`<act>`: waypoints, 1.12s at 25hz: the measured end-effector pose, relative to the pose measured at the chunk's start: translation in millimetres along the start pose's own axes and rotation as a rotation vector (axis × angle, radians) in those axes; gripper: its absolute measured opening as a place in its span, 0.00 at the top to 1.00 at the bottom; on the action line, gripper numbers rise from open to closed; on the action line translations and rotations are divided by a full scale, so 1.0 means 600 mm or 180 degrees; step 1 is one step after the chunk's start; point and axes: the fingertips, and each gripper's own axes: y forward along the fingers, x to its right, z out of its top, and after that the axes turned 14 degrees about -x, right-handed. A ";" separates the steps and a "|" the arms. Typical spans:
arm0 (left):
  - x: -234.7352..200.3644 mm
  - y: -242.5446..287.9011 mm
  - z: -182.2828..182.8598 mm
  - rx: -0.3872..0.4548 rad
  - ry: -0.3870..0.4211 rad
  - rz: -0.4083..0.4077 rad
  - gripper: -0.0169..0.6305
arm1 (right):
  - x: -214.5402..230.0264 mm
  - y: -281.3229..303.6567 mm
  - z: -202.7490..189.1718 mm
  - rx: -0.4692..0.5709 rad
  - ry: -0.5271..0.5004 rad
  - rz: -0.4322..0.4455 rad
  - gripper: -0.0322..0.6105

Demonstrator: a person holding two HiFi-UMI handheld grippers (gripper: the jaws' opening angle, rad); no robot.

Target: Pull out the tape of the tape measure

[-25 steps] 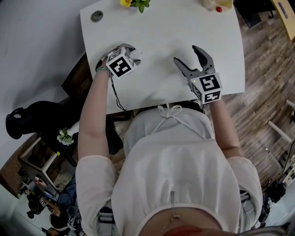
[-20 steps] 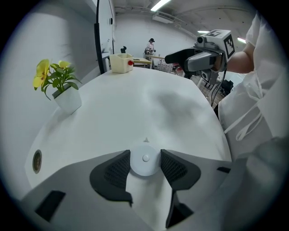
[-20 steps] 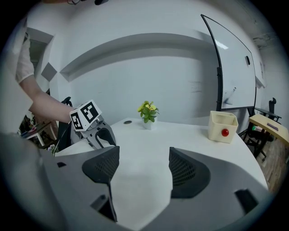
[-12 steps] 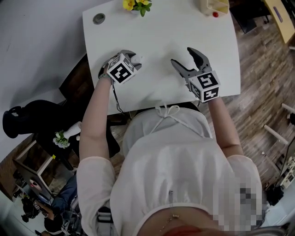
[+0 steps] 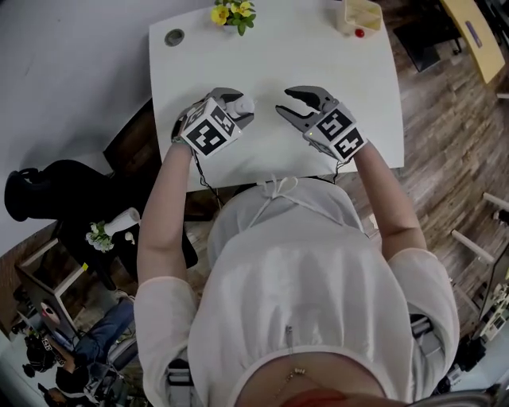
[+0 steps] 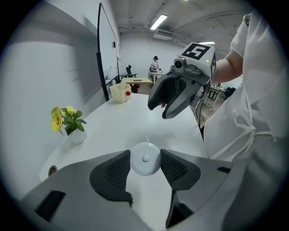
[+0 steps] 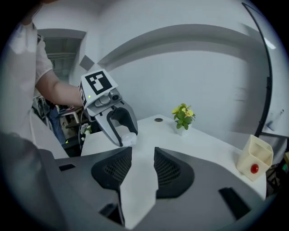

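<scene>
The left gripper (image 5: 236,102) grips the round white plastic tape measure (image 6: 145,159) by its sides between its pads, over the white table (image 5: 318,56). Just opposite, the right gripper (image 7: 143,166) has just been closing. Its jaws are a narrow gap apart, with nothing between them.

Table (image 5: 318,63) is viewed steeply from overhead. Gripper views are taken low, close along the jaws, facing each other: right gripper (image 6: 161,109) framed at 1 o'clock, left gripper (image 7: 126,137) at 11. Flowers (image 5: 233,11) are shared.
</scene>
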 end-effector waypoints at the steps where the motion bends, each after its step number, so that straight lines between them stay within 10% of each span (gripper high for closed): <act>1: 0.003 -0.007 0.010 0.0013 0.0016 0.0005 0.62 | -0.004 0.000 0.003 -0.0024 -0.0107 0.0062 0.70; 16: 0.063 -0.031 0.112 -0.0033 0.0399 -0.0089 0.62 | -0.027 -0.028 -0.007 -0.0304 -0.1011 0.0819 0.82; 28: 0.082 -0.009 0.123 -0.0071 0.0409 -0.0147 0.62 | -0.031 -0.034 -0.043 -0.0532 -0.1180 0.0841 0.93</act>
